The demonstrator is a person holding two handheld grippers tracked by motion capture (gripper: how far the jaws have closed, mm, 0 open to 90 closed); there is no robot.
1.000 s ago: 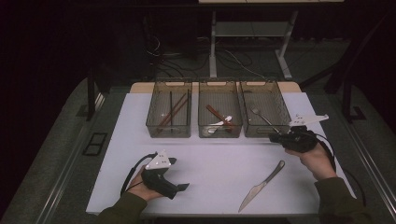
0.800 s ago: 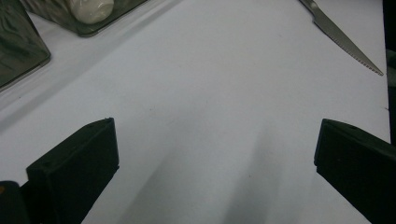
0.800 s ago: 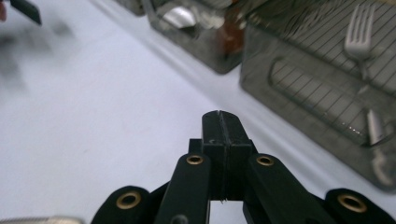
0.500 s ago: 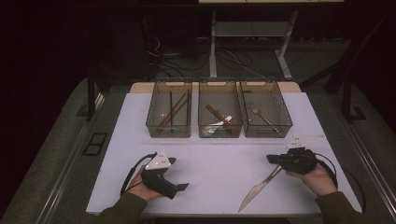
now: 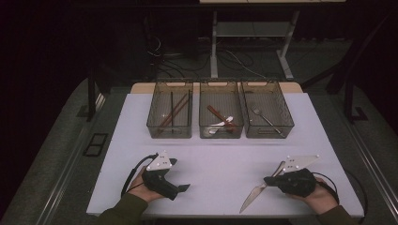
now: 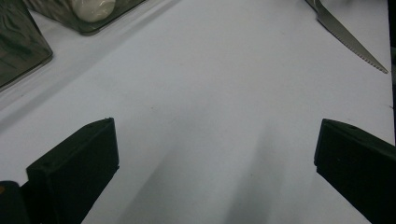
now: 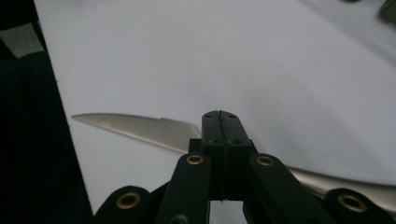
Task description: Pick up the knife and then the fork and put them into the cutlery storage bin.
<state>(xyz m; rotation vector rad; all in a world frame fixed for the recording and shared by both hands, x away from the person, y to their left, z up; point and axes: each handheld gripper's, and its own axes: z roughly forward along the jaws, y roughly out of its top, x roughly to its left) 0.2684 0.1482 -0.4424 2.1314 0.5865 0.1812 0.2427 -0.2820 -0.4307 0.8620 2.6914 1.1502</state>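
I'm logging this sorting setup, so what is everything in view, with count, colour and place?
Table: one, white top, centre of the high view.
Bins: three, clear grey, side by side at the far edge of the table.
Chopsticks: several, brown and dark, in the left bin; exact count unclear.
Spoon: one, white, in the middle bin with a brown stick.
Metal utensil: one, silver, in the right bin.
Knife: one, silver, serrated, lying on the table near the front right.
Left gripper: one, black, jaws open over bare table, front left.
Right gripper: one, black, jaws shut, over the knife.
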